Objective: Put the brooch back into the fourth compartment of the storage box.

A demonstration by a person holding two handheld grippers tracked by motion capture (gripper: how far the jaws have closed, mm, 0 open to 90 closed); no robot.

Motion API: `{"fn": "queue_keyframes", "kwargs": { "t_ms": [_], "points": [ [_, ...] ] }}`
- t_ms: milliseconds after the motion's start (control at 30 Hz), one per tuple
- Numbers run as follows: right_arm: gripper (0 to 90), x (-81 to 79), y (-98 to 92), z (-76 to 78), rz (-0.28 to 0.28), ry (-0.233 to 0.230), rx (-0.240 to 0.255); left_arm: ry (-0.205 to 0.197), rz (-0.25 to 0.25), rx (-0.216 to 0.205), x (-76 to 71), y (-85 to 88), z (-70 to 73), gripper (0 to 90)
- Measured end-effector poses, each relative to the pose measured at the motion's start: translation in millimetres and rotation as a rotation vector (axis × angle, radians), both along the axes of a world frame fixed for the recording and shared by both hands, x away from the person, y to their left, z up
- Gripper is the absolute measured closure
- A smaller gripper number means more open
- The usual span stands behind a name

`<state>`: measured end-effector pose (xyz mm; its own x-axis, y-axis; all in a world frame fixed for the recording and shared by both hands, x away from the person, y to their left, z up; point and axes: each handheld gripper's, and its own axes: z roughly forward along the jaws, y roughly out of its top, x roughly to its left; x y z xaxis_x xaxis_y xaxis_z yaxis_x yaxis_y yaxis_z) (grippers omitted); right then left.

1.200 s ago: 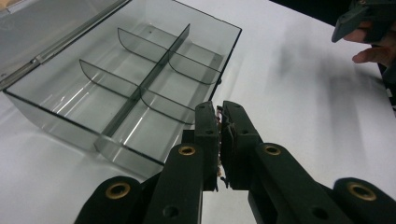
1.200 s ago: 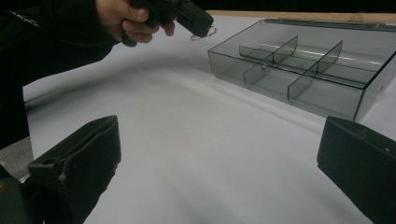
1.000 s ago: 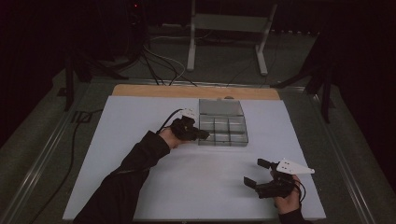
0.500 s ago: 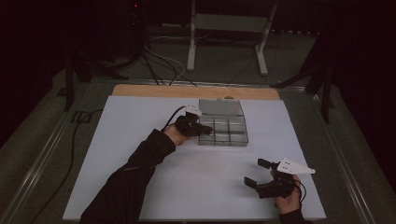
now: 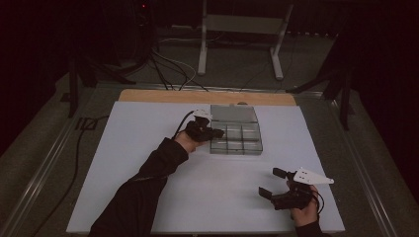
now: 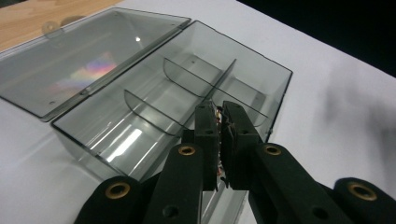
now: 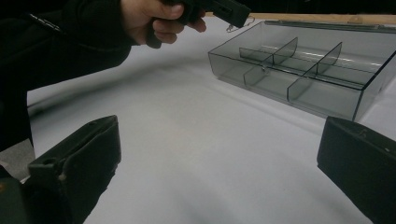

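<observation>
Smoky plastic organizer box (image 6: 154, 93) open, compartments bare, small item (image 6: 218, 122) pinched above

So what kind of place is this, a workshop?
Probably a lab's recording bench: a white table in a dark room, trailing floor cables, and a person working hand-held grippers over a clear compartment box.
</observation>
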<state>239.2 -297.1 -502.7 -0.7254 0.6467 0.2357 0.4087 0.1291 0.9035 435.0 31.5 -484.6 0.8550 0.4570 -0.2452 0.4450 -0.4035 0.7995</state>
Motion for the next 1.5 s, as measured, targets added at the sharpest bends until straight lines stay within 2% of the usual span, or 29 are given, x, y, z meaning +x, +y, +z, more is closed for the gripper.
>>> {"fn": "queue_keyframes", "kwargs": {
  "t_ms": [167,767,967,1133,1367,1500],
  "points": [
    [0.0,0.0,0.2,0.0,0.001,0.001,-0.001,0.026,0.010,0.003,0.1,-0.8,-6.7,87.7],
    [0.0,0.4,0.5,-0.7,0.002,0.006,-0.003,0.095,0.038,0.082,1.0,-8.2,-17.6,87.5],
    [0.0,0.1,0.8,-0.7,0.001,0.007,-0.004,0.094,0.046,0.120,1.0,-10.5,-18.6,87.5],
    [0.0,0.5,0.5,-0.8,0.001,0.007,-0.002,0.088,0.046,0.115,-0.1,-10.3,-17.5,87.4],
    [0.0,0.3,0.8,-0.8,0.001,0.009,-0.003,0.088,0.060,0.082,0.2,-8.9,-12.9,87.3],
    [0.0,0.3,0.7,-0.7,0.001,0.009,-0.002,0.082,0.075,0.089,-1.2,-8.4,-10.7,75.4]
  ]
}}
